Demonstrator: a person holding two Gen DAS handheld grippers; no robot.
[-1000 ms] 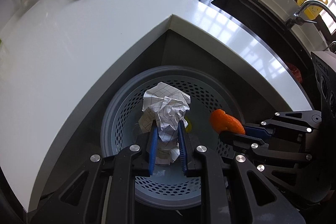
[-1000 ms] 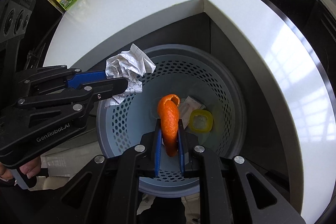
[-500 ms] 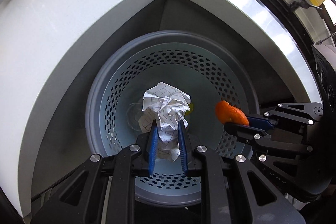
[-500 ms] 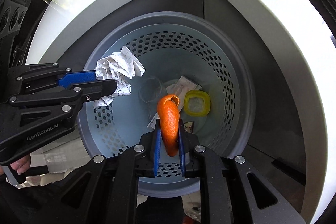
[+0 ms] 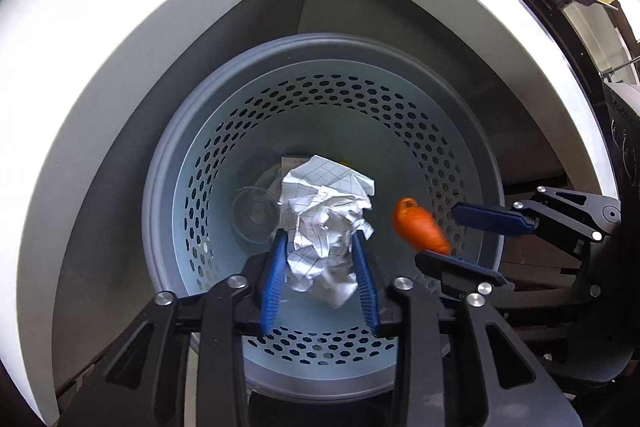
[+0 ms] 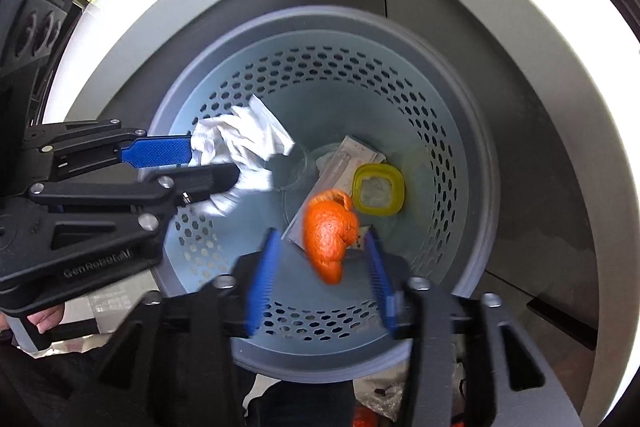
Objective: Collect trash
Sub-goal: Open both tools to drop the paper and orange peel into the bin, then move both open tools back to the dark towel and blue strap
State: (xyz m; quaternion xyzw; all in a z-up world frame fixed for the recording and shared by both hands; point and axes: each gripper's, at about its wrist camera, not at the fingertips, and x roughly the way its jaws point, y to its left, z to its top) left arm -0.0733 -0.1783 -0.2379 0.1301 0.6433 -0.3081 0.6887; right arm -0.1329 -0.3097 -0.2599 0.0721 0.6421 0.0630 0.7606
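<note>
Both grippers, left [image 5: 320, 279] and right [image 6: 320, 279], are hanging over the bin [image 5: 192, 131], jaws just opening apart, so the paper [image 5: 324, 223] and peel [image 6: 330, 231] are dropping in.

My right gripper [image 6: 322, 269] has just been opening: its blue pads stand clear of the orange peel [image 6: 329, 231] between them, low in the frame's centre. Beneath lies the perforated bin [image 6: 452, 131], holding a yellow lid [image 6: 379, 194] and paper scraps. At left, my left gripper [image 6: 188, 165] meets the crumpled paper [image 6: 244, 151].
</note>
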